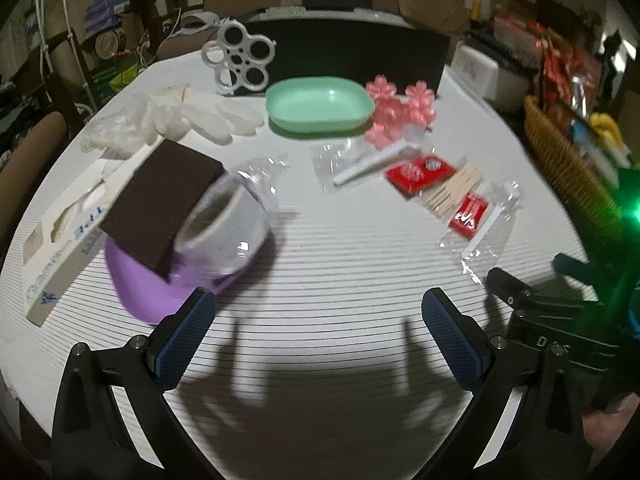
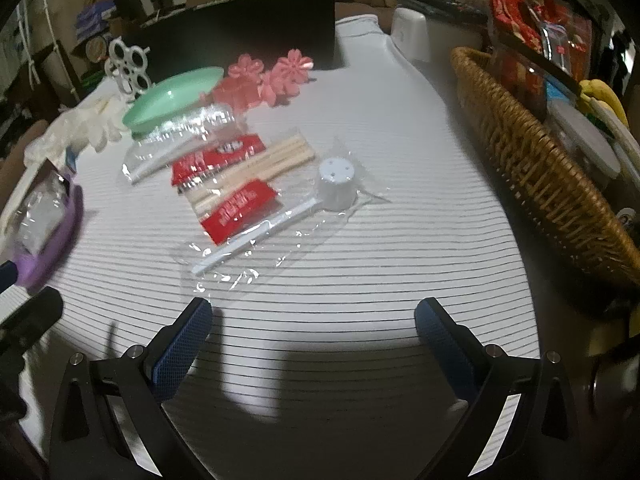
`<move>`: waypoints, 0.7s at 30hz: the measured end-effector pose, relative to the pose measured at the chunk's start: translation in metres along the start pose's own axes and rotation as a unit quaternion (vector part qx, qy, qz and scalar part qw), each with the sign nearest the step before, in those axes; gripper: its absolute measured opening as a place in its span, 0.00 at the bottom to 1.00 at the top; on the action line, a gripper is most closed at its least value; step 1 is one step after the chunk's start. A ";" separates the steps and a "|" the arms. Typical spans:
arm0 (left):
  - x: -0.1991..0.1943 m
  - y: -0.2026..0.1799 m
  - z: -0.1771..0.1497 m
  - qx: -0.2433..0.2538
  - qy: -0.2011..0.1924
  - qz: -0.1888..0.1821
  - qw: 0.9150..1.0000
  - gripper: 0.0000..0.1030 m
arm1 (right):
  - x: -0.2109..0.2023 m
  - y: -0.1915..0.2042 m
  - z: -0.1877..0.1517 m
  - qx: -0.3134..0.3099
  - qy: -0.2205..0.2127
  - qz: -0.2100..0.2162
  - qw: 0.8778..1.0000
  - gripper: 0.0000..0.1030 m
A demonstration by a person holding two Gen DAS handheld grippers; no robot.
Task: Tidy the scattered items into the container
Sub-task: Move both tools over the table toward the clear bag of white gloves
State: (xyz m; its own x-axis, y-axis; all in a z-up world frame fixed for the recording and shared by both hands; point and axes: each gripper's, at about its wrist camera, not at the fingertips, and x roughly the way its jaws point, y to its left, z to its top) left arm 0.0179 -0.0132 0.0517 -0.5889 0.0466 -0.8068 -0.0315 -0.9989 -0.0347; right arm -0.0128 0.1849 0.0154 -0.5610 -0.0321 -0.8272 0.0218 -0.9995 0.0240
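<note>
Left wrist view: left gripper spread wide, grasping nothing, over bare striped desk; purple container at left centre holds a brown pad and clear wrap. Right wrist view: right gripper likewise released, open desk just ahead, packets and wrapped white scoop mid-frame. Wicker basket crowds the right edge; green dish upper left.

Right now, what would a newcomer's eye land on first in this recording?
Probably the shiny red sachets and bundled wooden sticks in crinkly clear wrappers at the middle of the striped tablecloth. Behind them sit an empty mint-green plastic dish and pink flower-shaped pieces; both open grippers hover empty.
</note>
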 end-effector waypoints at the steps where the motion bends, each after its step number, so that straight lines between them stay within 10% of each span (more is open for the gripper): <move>1: -0.006 0.003 0.004 -0.003 -0.006 0.003 1.000 1.00 | -0.006 0.001 0.003 0.002 -0.005 -0.001 1.000 1.00; 21: -0.091 0.078 0.053 -0.040 -0.068 0.052 0.996 1.00 | -0.108 0.063 0.061 -0.040 -0.080 0.042 0.995 1.00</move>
State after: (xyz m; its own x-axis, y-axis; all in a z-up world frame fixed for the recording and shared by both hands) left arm 0.0265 -0.0952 0.1540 -0.6900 -0.0623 -0.7211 0.0965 -0.9953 -0.0063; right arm -0.0013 0.1250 0.1405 -0.6787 -0.1215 -0.7243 0.1356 -0.9900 0.0390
